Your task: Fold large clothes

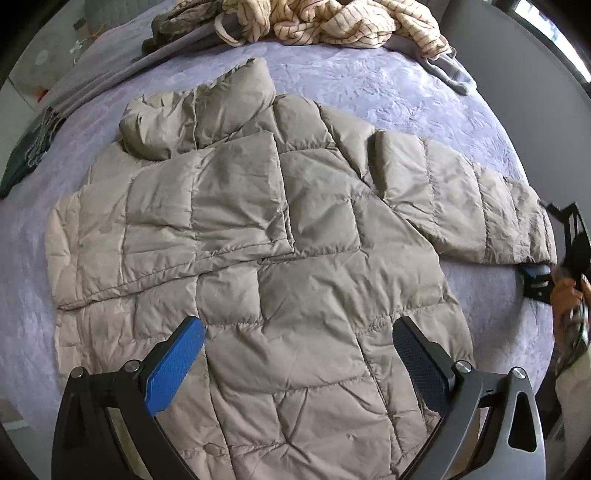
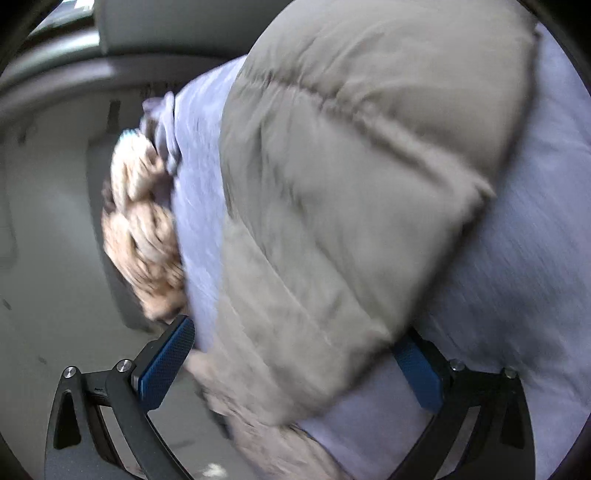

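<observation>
Lavender bedding [image 1: 388, 88] covers the bed under a beige puffer jacket [image 1: 280, 236] laid flat, one sleeve folded over its front. Nearest, the left gripper [image 1: 297, 332] hovers above the jacket's hem, jaws spread wide, holding nothing. The right gripper [image 2: 295, 343] has its jaws spread around the other sleeve's cuff [image 2: 332, 277]; contact is blurred. Farther back lies a striped cream garment [image 1: 332, 22].

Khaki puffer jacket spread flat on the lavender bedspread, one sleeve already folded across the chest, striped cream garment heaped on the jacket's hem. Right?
Not the hem. The striped cream garment is heaped beyond the collar at the bedspread's far edge, off the jacket, as the left wrist view shows. The rest holds.
</observation>
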The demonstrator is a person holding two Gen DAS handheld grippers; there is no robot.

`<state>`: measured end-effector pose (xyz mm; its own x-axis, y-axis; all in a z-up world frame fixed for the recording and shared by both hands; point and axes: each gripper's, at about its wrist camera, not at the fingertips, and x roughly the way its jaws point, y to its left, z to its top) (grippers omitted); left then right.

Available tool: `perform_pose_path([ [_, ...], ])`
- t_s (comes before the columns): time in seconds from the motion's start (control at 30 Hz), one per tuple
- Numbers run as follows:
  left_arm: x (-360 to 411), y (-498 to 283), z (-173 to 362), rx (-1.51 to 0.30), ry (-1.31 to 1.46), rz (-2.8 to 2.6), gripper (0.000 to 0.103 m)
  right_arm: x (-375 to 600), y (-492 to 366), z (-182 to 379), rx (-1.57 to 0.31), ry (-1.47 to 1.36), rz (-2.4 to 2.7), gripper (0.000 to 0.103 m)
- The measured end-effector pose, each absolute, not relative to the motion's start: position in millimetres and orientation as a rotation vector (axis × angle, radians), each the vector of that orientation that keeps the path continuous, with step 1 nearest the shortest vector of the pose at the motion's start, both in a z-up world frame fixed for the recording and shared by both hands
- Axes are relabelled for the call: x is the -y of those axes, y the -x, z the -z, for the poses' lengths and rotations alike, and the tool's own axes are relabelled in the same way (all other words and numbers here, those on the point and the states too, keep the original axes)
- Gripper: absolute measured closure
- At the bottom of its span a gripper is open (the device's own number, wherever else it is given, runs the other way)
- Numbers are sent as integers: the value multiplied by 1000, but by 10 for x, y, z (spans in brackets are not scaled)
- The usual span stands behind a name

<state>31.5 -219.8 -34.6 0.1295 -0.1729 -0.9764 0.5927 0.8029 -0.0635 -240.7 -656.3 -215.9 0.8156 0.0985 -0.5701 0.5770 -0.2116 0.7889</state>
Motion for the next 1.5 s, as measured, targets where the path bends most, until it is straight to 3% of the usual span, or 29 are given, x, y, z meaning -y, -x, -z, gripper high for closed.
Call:
perform_pose_path([
  [0.1,2217,-336,309,-1323,-388,577,1,6667,2373,2245,-383,-1851,435,2],
  [0.17,2220,-353,276,-1313,-388,579,1,6719,2358,2279,-302,-1910,406,23],
  [0.23,2208,-370,238,-1298,-394,574,1,6734,2306,2300,-295,-1955,382,85],
  [0.27,2196,-378,226,-1293,-395,574,1,6741,2276,2305,-309,-1965,379,91],
  [0.7,1625,-711,181,-1246,-312,552,1,6551,1649,1076,-368,-1564,153,94],
  [1.0,1022,-1196,208,-1209,-280,574,1,5238,521,303,-619,-1118,18,94],
  [1.13,708,-1427,222,-1206,-259,553,1,4423,-1,415,-779,-982,-20,94],
  [1.43,115,-1695,298,-1215,-217,462,1,3326,-537,1388,-1160,-833,84,89],
  [1.47,109,-1711,328,-1219,-209,461,1,3317,-534,1456,-1185,-839,105,85],
  [1.5,110,-1719,371,-1223,-203,463,1,3338,-498,1490,-1186,-880,106,74],
])
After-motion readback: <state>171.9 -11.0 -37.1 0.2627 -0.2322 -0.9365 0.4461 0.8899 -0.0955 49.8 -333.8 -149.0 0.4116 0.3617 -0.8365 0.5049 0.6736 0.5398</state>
